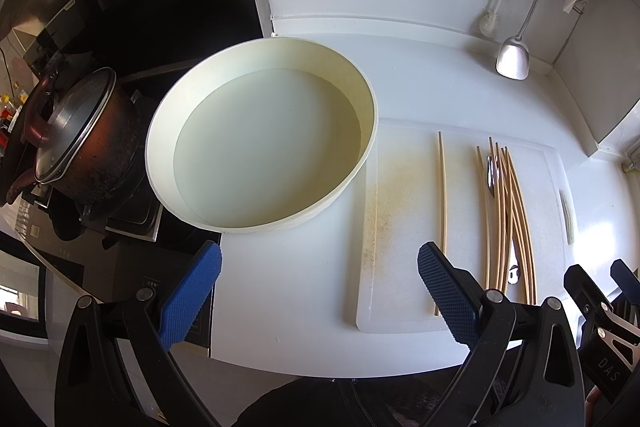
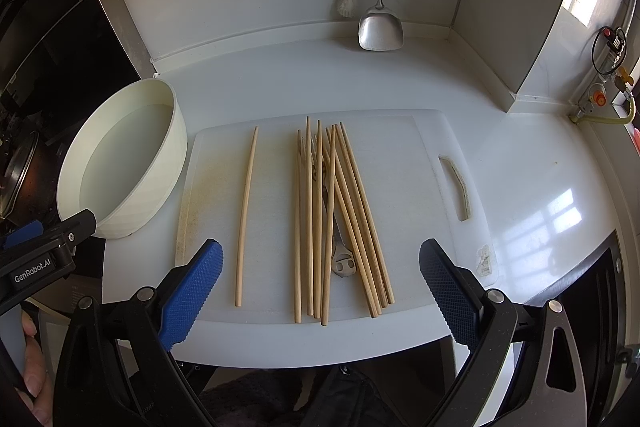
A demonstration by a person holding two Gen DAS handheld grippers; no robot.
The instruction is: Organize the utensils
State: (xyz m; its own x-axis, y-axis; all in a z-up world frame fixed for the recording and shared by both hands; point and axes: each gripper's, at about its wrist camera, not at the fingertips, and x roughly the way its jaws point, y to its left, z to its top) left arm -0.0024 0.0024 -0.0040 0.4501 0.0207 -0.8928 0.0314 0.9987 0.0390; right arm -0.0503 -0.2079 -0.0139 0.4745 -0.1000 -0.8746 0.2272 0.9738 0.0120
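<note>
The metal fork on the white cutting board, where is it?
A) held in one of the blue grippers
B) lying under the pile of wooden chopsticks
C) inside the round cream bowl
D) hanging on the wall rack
B: the fork lies flat on the cutting board, with the chopsticks crossing over it, so only its handle end and tines show.

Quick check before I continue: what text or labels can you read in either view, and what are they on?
"GenRobot.AI": on the left hand-held gripper, right wrist view.
"DAS": on the right hand-held gripper, left wrist view; the rest is cut off.
Print on the stove panel: too small to read.
</note>
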